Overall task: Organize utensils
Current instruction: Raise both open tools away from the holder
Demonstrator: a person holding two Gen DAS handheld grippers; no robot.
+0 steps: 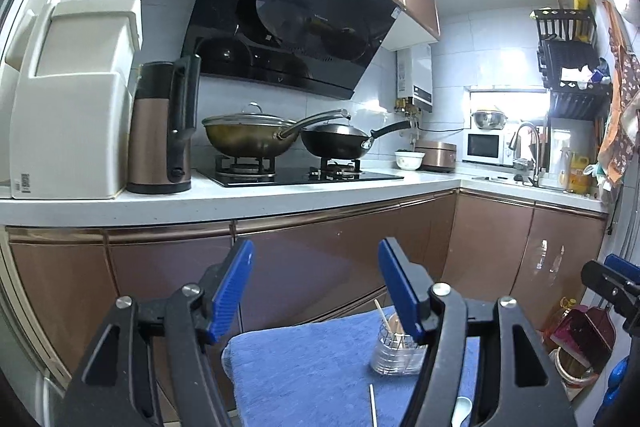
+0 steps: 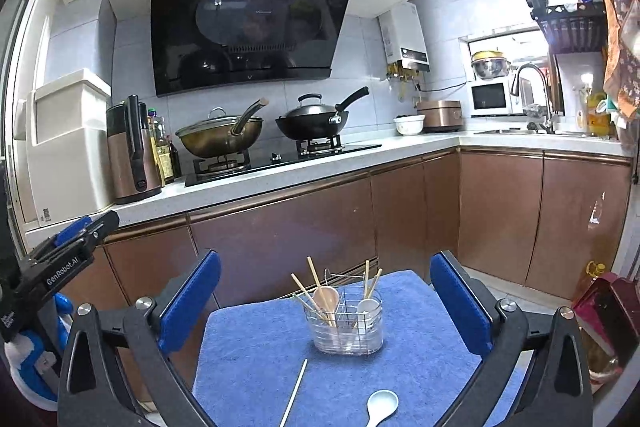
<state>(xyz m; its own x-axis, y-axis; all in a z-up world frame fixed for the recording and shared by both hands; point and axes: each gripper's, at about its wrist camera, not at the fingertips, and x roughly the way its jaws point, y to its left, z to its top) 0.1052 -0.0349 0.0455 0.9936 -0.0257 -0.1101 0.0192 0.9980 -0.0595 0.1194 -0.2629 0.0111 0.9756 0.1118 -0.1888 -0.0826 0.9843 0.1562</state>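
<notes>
A clear plastic utensil holder (image 2: 347, 325) stands on a blue towel (image 2: 256, 355). It holds several chopsticks, a wooden spoon and a white spoon. A loose chopstick (image 2: 294, 393) and a white spoon (image 2: 380, 407) lie on the towel in front of it. My right gripper (image 2: 326, 301) is open and empty, held above the towel near the holder. My left gripper (image 1: 316, 291) is open and empty, to the left of the holder (image 1: 394, 351). The loose chopstick (image 1: 373, 405) and spoon (image 1: 462, 413) show low in the left wrist view.
Brown cabinets (image 2: 280, 227) and a white counter (image 2: 360, 157) lie behind the towel. Two woks (image 2: 224, 135) sit on the stove, a kettle (image 2: 132, 155) at the left. A sink (image 2: 532, 123) is at the right. Bottles and a red dustpan (image 2: 608, 303) stand on the floor right.
</notes>
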